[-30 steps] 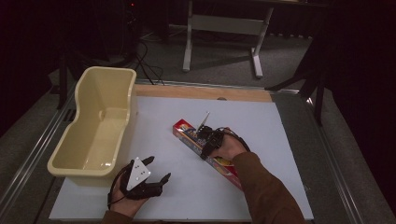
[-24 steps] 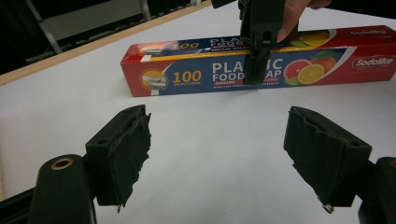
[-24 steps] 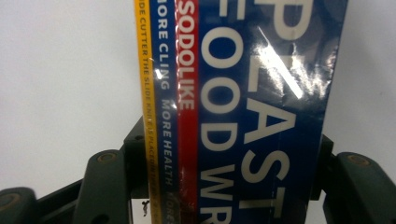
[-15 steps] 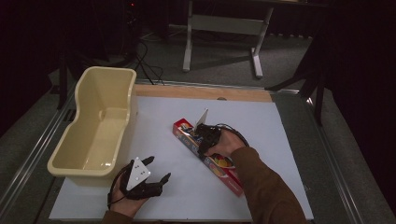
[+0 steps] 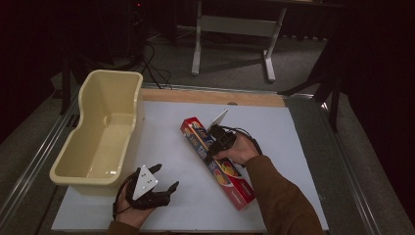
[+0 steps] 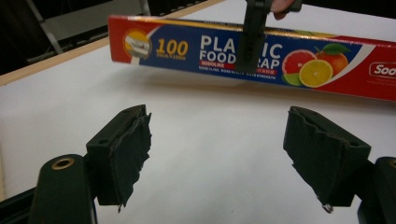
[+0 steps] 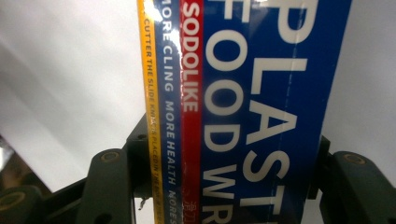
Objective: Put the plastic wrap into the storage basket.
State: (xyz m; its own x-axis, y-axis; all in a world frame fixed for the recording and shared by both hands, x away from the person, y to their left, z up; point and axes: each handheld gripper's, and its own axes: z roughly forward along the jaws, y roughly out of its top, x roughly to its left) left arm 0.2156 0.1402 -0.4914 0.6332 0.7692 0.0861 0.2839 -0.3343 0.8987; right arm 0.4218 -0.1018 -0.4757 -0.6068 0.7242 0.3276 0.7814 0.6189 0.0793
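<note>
A long red and blue box of plastic food wrap (image 5: pixel 230 178) lies slantwise on the white table top (image 5: pixel 293 147). My right gripper (image 5: pixel 213 147) grips it across its width near the far end, one jaw on each long side, shut on the box (image 7: pixel 252 93). In the left gripper view the box (image 6: pixel 187 46) lies across the far side, with a dark shadow under it. My left gripper (image 5: pixel 166 178) rests low on the table near the front edge, jaws wide open (image 6: pixel 233 154) with bare table between them.
A cream plastic tub (image 5: pixel 105 142) stands empty at the left of the table, just beyond my left hand. A wooden strip (image 5: pixel 210 95) borders the table's far edge. Behind it stands a grey metal frame (image 5: pixel 235 24) on the dark floor.
The right hand has shifted slightly on the box, and more of the box's near end shows beside the sleeve. The left hand has kept still.
</note>
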